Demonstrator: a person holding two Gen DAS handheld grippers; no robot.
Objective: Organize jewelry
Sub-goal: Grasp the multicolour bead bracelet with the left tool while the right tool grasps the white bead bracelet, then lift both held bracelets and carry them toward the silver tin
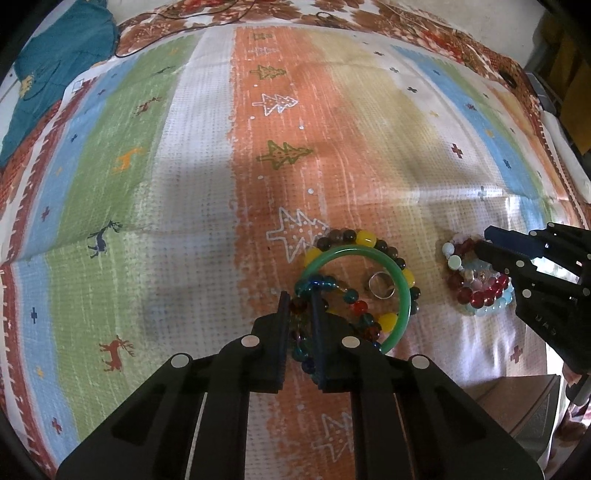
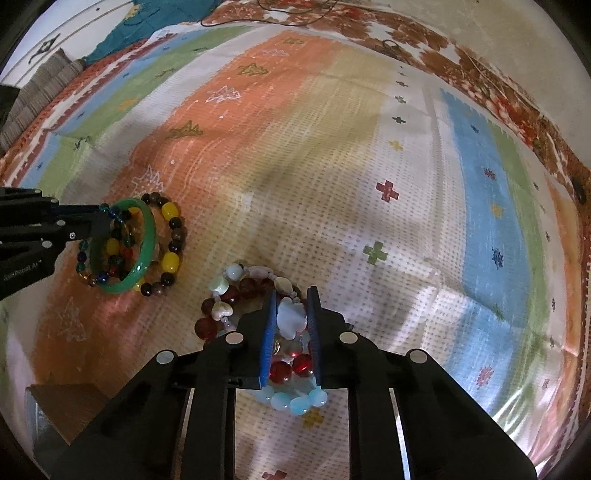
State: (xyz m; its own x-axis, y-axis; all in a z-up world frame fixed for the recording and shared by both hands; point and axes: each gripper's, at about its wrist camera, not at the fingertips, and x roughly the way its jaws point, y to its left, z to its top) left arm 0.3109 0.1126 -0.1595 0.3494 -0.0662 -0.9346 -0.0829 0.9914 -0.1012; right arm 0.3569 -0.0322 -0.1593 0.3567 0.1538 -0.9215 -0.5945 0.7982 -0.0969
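Observation:
Two jewelry piles lie on a striped cloth. The left pile holds a green bangle (image 1: 400, 291), a yellow-and-brown bead bracelet (image 1: 365, 238), a multicolour glass bead bracelet (image 1: 352, 295) and a silver ring (image 1: 380, 285). My left gripper (image 1: 299, 299) is nearly shut around the glass bead bracelet at the bangle's near edge. The right pile holds red bead (image 2: 295, 365), pale blue bead (image 2: 295, 402) and white shell (image 2: 291, 317) bracelets. My right gripper (image 2: 291, 295) is nearly shut around the white shell piece, above that pile. The left pile also shows in the right wrist view (image 2: 146, 236).
The striped cloth (image 1: 221, 184) covers a bed with a brown floral sheet (image 1: 424, 33). A teal cloth (image 1: 55, 70) lies at the far left. A black cable (image 1: 207, 22) runs along the far edge. A brown wooden box (image 2: 62, 406) stands at the near edge between the grippers.

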